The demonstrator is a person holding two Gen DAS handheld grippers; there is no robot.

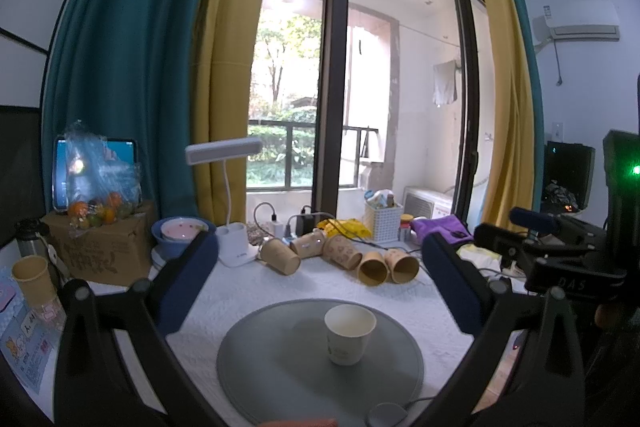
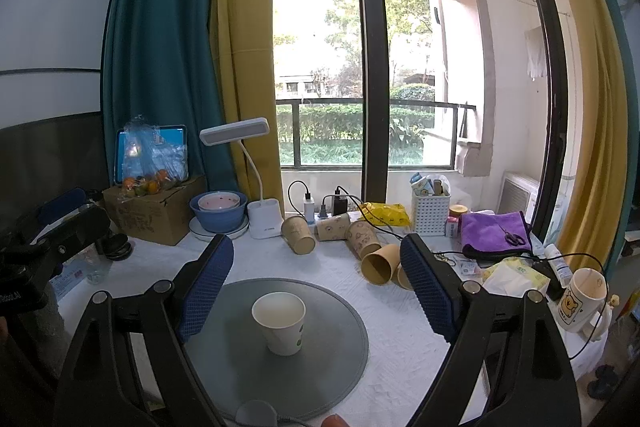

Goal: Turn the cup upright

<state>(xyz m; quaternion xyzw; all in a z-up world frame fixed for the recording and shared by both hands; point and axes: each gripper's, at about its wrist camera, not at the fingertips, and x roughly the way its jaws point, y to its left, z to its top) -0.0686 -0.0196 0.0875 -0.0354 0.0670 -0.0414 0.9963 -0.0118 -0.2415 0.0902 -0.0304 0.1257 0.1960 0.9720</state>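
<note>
A white paper cup [image 1: 349, 333] stands upright, mouth up, on a round grey mat [image 1: 280, 367]. It also shows in the right wrist view [image 2: 281, 321] on the same mat [image 2: 340, 347]. My left gripper [image 1: 320, 267] is open and empty, its blue pads wide apart, above and behind the cup. My right gripper [image 2: 316, 271] is open and empty too, held back from the cup. The right gripper's body shows at the right edge of the left wrist view [image 1: 560, 251].
Several brown paper cups [image 2: 360, 247] lie on their sides behind the mat, near a power strip. A white desk lamp [image 2: 262, 215], blue bowl [image 2: 218, 215], cardboard box [image 2: 148, 215], white basket [image 2: 430, 213], purple cloth [image 2: 494, 229] and bear mug [image 2: 580, 301] ring the white table.
</note>
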